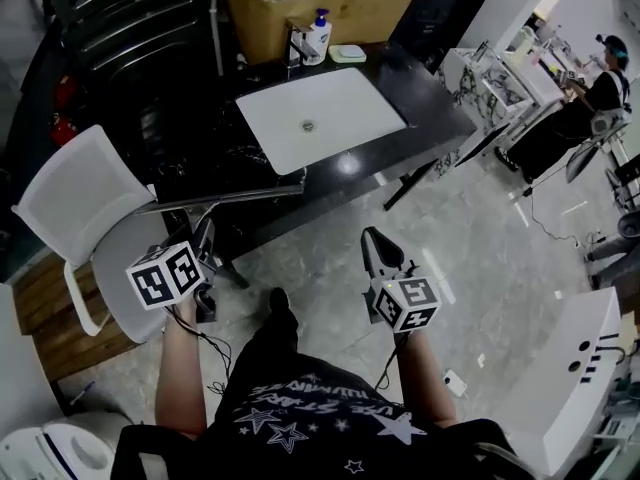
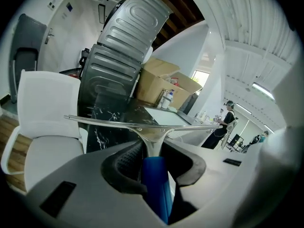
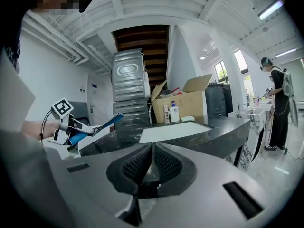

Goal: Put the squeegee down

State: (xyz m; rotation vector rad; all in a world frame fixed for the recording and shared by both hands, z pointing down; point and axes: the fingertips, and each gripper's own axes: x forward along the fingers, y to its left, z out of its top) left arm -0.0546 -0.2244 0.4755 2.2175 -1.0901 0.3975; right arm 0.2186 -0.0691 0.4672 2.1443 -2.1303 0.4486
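While the left gripper (image 2: 154, 148) pinches its blue plastic handle between the jaws, the metal-bladed squeegee (image 2: 151, 139) is up in the air, not resting on anything. The jaws are clamped on the handle from both sides, and the neck rises out of them to a long, thin blade bar that runs crosswise and almost level. From the head view that bar (image 1: 220, 196) stretches from above the seat of the white plastic chair (image 1: 85, 193) towards the near edge of the black marbled bench (image 1: 430, 118), with the left gripper (image 1: 206, 236) right behind it. The right gripper view picks up the same squeegee (image 3: 97, 126) off to the left, blue showing, blade end tilted up, short of the bench.

Over to the right gripper (image 3: 151, 151): ribbed jaws pressed together, nothing between them. In the head view it (image 1: 375, 240) hangs over the grey stone floor (image 1: 480, 268), well apart from the left one, pointing at the bench.

On the bench sits a white rectangular sink (image 1: 320, 118). Behind it stands a white pump bottle with a blue top (image 1: 318, 36), and beyond that an open brown cardboard box (image 1: 310, 13). Ribbed grey metal casings (image 3: 127, 89) are stacked behind the bench's left end. Far right, a person in dark clothes (image 1: 605, 86) stands at another counter.
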